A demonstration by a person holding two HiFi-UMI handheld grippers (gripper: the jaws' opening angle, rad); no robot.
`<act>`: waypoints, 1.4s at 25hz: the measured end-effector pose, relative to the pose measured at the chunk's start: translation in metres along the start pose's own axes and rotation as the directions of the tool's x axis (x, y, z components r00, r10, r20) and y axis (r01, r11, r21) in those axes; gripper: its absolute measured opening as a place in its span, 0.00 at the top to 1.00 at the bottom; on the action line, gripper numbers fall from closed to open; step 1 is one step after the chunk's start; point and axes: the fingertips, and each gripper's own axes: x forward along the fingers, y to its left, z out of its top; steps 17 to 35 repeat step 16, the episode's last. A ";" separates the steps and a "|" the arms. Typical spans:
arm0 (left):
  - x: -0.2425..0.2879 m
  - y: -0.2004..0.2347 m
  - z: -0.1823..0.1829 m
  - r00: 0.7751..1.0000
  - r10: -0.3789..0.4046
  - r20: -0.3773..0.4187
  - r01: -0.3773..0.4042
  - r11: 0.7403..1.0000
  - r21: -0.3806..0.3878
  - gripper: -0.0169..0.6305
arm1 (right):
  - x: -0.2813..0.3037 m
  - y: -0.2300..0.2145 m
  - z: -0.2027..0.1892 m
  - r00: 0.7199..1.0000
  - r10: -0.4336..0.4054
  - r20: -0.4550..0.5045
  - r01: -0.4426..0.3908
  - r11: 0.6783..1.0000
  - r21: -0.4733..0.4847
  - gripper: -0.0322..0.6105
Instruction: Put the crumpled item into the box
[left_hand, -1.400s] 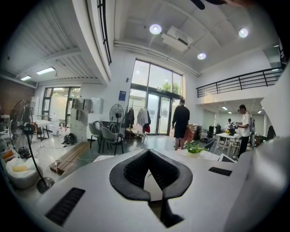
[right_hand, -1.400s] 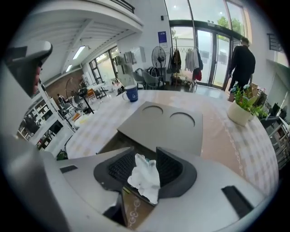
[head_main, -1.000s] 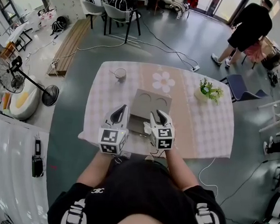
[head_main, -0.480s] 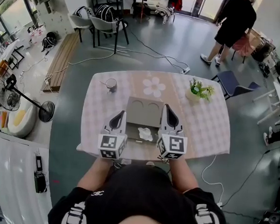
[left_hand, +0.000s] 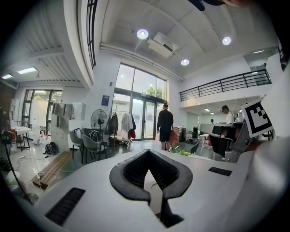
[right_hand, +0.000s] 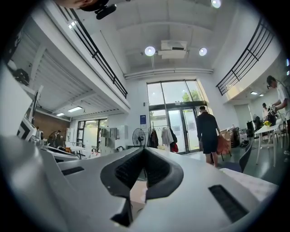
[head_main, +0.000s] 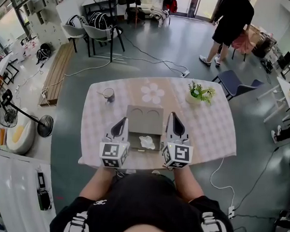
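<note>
Crumpled item [head_main: 147, 142] is lying in the box [head_main: 144, 118] while you are holding the left gripper [head_main: 120, 124] and right gripper [head_main: 174, 118] closed, empty, beside it; be withdrawing without brushing it.

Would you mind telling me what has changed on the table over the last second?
The right gripper, open over the box a second ago, has pulled back to the box's right side and shut its fingers on nothing. The crumpled item, then by those fingers, lies free inside the box. The left gripper stays shut at the box's left; box, cup and plant have not moved.
</note>
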 end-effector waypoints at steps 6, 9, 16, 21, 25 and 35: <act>0.004 -0.003 0.005 1.000 -0.013 0.009 0.013 1.000 0.003 0.99 | 0.000 -0.004 -0.001 1.000 -0.009 0.000 0.009 1.000 0.015 0.95; 0.003 -0.001 0.006 1.000 -0.003 0.014 0.004 1.000 -0.006 0.99 | -0.002 0.000 -0.003 1.000 0.005 0.006 -0.005 1.000 0.013 0.95; 0.004 0.001 0.014 1.000 -0.001 0.030 0.001 1.000 -0.004 0.99 | 0.001 0.001 -0.006 1.000 0.022 0.006 -0.022 0.999 0.029 0.95; 0.004 0.001 0.014 1.000 -0.001 0.030 0.001 1.000 -0.004 0.99 | 0.001 0.001 -0.006 1.000 0.022 0.006 -0.022 0.999 0.029 0.95; 0.004 0.001 0.014 1.000 -0.001 0.030 0.001 1.000 -0.004 0.99 | 0.001 0.001 -0.006 1.000 0.022 0.006 -0.022 0.999 0.029 0.95; 0.004 0.001 0.014 1.000 -0.001 0.030 0.001 1.000 -0.004 0.99 | 0.001 0.001 -0.006 1.000 0.022 0.006 -0.022 0.999 0.029 0.95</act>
